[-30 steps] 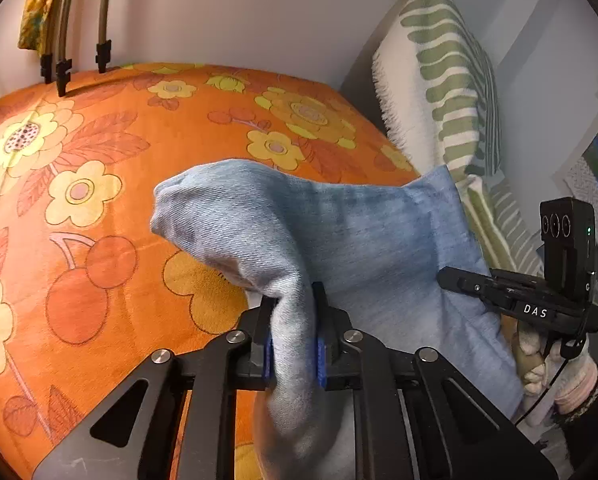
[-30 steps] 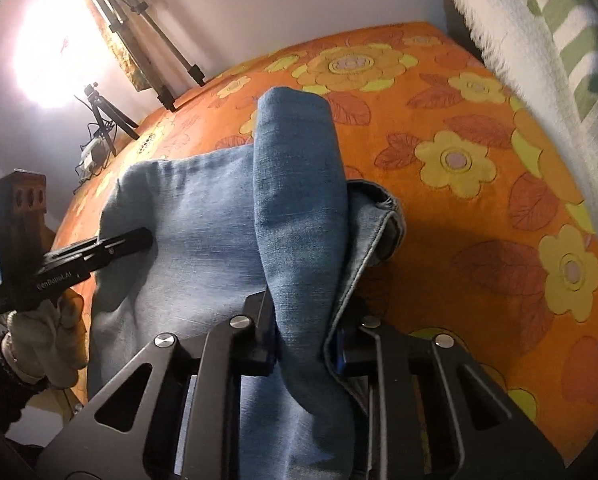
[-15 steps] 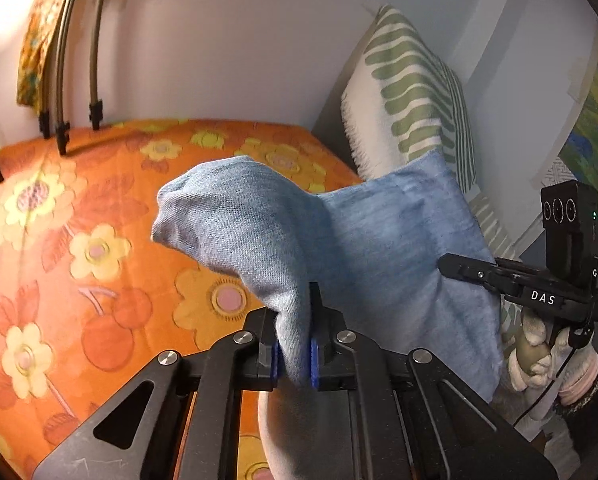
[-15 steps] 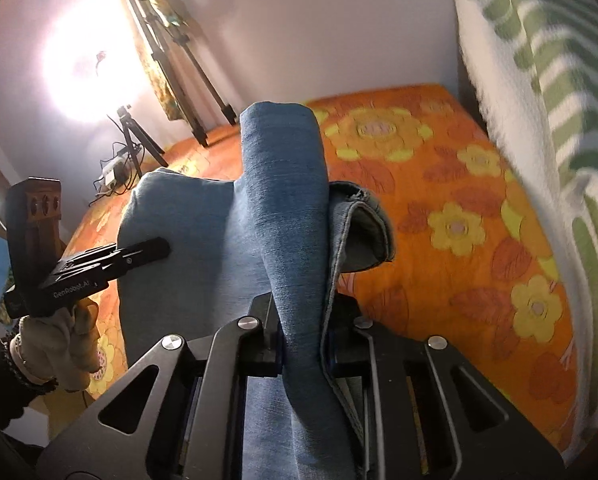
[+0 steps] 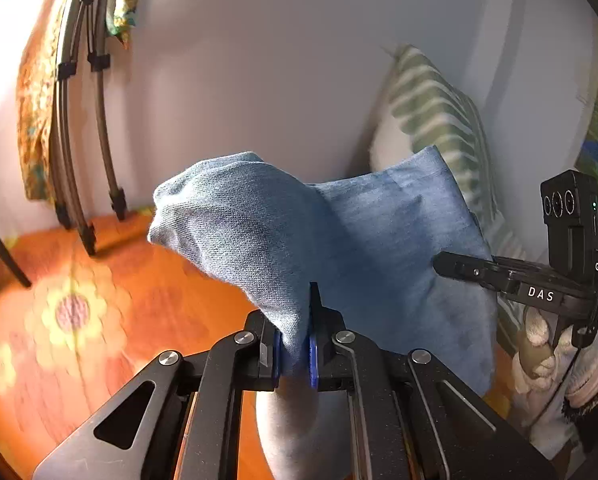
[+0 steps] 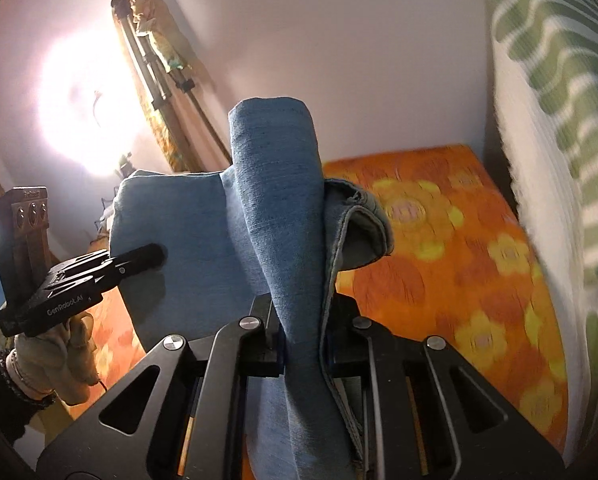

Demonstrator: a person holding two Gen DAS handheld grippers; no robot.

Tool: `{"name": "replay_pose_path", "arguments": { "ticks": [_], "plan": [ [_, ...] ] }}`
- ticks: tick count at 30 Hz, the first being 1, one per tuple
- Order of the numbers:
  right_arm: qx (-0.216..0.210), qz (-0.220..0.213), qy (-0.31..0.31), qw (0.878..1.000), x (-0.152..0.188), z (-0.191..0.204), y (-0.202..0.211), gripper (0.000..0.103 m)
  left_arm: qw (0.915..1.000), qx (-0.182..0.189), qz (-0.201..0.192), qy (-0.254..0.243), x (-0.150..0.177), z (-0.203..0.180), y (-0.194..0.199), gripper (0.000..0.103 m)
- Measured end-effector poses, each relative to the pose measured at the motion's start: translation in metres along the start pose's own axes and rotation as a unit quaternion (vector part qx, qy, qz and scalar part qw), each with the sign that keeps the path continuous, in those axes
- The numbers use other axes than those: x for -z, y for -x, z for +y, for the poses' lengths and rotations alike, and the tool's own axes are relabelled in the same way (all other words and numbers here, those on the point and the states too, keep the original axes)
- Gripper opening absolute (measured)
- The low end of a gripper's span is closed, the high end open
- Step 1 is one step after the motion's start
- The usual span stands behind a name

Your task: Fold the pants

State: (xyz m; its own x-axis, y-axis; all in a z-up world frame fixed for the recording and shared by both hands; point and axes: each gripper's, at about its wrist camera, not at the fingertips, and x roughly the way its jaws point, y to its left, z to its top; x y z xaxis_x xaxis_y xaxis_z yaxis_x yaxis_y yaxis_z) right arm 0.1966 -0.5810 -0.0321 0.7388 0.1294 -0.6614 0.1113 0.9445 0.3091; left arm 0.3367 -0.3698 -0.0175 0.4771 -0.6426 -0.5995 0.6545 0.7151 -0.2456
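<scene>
Two grips we see | left gripper jaws pinch pants fold, lower centre | right gripper jaws clamp pants, lower centre | bedspread beyond

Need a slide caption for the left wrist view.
Left gripper shut on blue denim pants, held above the orange floral bedspread; right gripper alongside.

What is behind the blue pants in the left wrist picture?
Behind the pants stands a green striped pillow against the wall. The pants cover its lower part and the orange floral bedspread beneath them.
</scene>
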Motion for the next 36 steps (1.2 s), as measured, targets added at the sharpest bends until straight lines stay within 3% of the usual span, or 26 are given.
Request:
{"name": "replay_pose_path", "arguments": {
  "ticks": [11, 16, 22, 25, 27, 29, 36],
  "plan": [
    [0.011, 0.011, -0.008, 1.0, -0.072, -0.021, -0.122, 0.014, 0.9988, -0.047, 0.006, 0.012, -0.038, 0.07, -0.088, 0.008],
    [0.023, 0.027, -0.015, 0.999, -0.078, -0.042, -0.173, 0.014, 0.9972, -0.07, 0.023, 0.015, -0.035, 0.094, -0.128, 0.008],
    [0.051, 0.038, -0.013, 0.998, -0.08, -0.055, -0.206, 0.014, 0.9945, -0.099, 0.033, -0.002, -0.034, 0.094, -0.162, 0.009],
    [0.069, 0.054, -0.027, 0.996, -0.081, -0.063, -0.217, 0.022, 0.9911, -0.126, 0.041, -0.014, -0.033, 0.09, -0.171, 0.016],
    [0.098, 0.063, -0.05, 0.992, -0.084, -0.074, -0.217, 0.043, 0.9881, -0.147, 0.043, -0.006, -0.033, 0.09, -0.168, 0.024],
    [0.13, 0.05, -0.064, 0.988, -0.088, -0.08, -0.209, 0.05, 0.9864, -0.161, 0.035, 0.001, -0.034, 0.093, -0.16, 0.027],
    [0.118, 0.001, -0.041, 0.992, -0.093, -0.065, -0.167, 0.05, 0.9859, -0.165, 0.022, -0.012, -0.03, 0.085, -0.124, 0.027]
  ]
}}
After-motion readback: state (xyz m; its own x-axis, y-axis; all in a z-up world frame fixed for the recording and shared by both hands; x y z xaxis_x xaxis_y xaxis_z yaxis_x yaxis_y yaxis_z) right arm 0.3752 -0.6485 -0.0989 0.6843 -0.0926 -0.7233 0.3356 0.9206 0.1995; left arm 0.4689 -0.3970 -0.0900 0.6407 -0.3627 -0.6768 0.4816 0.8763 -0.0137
